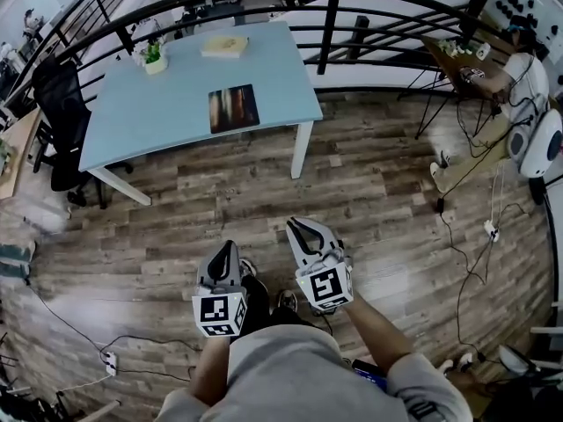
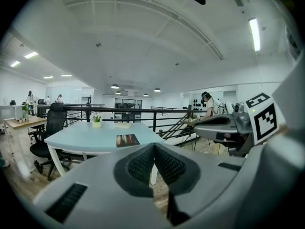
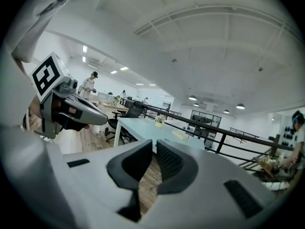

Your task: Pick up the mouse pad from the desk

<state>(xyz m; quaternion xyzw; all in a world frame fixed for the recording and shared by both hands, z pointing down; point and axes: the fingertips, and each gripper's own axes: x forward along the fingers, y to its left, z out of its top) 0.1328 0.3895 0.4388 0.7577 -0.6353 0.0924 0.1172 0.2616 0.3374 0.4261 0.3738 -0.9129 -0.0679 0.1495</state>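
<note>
The pad (image 1: 233, 108) lies near the front edge of the desk (image 1: 167, 112), well apart from the tongs. It is at 12 o'clock from the left tongs (image 1: 226, 251) and 11 from the right tongs (image 1: 301, 229). Both are clenched on nothing.

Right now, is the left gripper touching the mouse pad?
Apart. Head view: left gripper hangs over floor; mouse pad lies away on the desk.
</note>
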